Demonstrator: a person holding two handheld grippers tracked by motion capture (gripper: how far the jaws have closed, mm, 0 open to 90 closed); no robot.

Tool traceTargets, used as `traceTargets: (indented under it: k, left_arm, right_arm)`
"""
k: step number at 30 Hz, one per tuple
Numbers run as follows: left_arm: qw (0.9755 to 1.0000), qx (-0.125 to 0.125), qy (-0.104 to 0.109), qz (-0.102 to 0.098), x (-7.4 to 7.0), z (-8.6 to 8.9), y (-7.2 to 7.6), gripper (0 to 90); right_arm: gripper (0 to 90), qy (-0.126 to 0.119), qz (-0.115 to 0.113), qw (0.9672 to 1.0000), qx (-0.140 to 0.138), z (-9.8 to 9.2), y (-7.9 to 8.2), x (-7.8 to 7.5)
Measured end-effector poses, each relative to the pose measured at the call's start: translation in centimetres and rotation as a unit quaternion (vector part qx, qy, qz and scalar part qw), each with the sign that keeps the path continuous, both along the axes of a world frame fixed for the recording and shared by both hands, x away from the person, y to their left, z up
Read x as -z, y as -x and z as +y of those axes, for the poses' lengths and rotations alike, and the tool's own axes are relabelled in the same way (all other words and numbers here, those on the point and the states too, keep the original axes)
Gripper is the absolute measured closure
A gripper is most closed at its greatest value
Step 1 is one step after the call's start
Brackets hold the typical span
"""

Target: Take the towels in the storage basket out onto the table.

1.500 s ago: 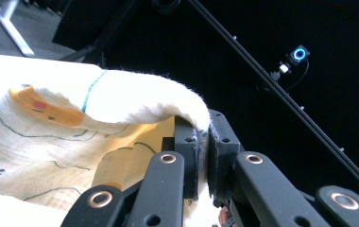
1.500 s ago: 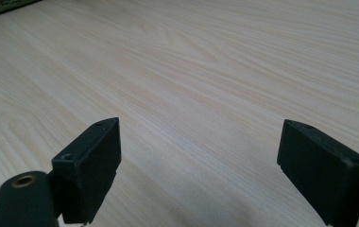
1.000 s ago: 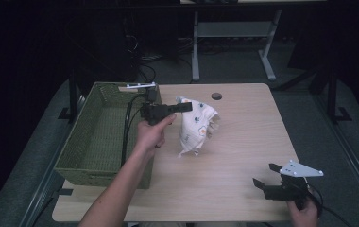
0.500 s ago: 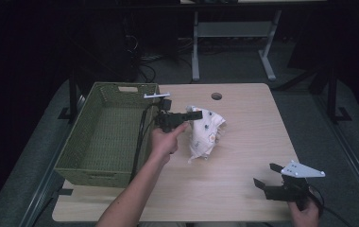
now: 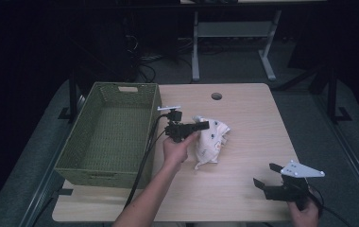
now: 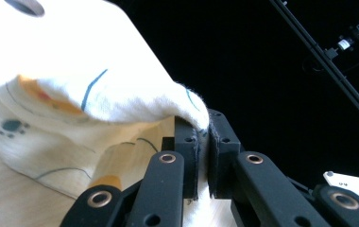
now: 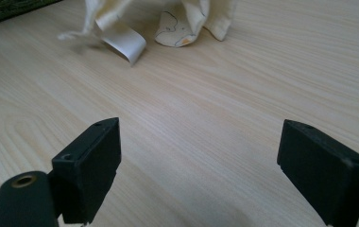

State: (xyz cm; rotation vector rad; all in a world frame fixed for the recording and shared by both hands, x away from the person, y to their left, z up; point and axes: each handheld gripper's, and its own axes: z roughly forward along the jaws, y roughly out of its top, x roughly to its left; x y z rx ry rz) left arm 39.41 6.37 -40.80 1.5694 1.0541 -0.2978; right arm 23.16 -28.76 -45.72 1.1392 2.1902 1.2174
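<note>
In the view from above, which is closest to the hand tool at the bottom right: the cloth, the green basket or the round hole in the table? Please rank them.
Measured from the right gripper in the high view:
1. The cloth, mid-table, up and to its left.
2. The round hole, near the table's far edge.
3. The green basket, along the table's left side.

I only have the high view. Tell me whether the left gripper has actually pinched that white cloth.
Observer: Yes. In the left gripper view, the left gripper has its jaws shut on a fold of the white cloth.
Operator: Give me the cloth's pattern.
Observer: Small prints: a dark paw mark, orange patches and thin blue lines.
Operator: Report the right gripper.
Observer: The right gripper is wide open above bare table, holding nothing; the cloth's edge and a white strap lie well ahead of it.
</note>
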Motion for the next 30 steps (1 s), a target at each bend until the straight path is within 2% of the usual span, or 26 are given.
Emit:
traceTargets:
  k: [3, 5, 13, 15, 18, 20, 24, 26, 30]
  left_arm:
    - [0.9998, -0.008, 0.012, 0.016, 1.2, -0.6, 0.2, 84.7]
    - [0.9997, -0.018, -0.001, 0.019, 2.1, -1.0, 0.2, 84.8]
    - [0.9983, -0.042, -0.014, 0.039, 4.8, -1.6, 0.5, 84.9]
    - [0.9978, -0.046, -0.009, 0.046, 5.4, -1.7, 0.5, 84.9]
    - [0.9976, -0.048, -0.017, 0.048, 5.9, -1.7, 0.6, 84.9]
    - [0.9973, -0.047, -0.011, 0.056, 6.4, -1.6, 0.5, 84.9]
    - [0.9966, -0.048, -0.017, 0.064, 7.0, -1.8, 0.6, 84.8]
    - [0.9965, -0.046, -0.030, 0.064, 7.1, -2.1, 0.7, 84.8]
    - [0.9963, -0.047, -0.029, 0.065, 7.3, -2.0, 0.7, 84.3]
  right_arm:
    - [14.0, -0.001, 0.000, 1.0000, 0.000, 0.0, 0.0, 0.0]
    - [14.0, -0.002, 0.001, 1.0000, 0.001, 0.0, 0.1, 0.0]
    - [14.0, -0.002, -0.002, 1.0000, -0.003, 0.0, 0.1, 0.0]
    - [14.0, -0.002, -0.003, 1.0000, -0.004, 0.0, 0.1, -0.1]
    - [14.0, -0.002, -0.003, 1.0000, -0.004, 0.0, 0.1, -0.1]
    - [14.0, -0.003, -0.002, 1.0000, -0.003, 0.0, 0.1, -0.1]
    - [14.0, -0.002, -0.003, 1.0000, -0.005, 0.1, 0.1, -0.1]
    - [14.0, -0.002, -0.003, 1.0000, -0.005, 0.1, 0.1, -0.1]
    - [14.0, -0.004, -0.003, 1.0000, -0.005, 0.0, 0.1, -0.1]
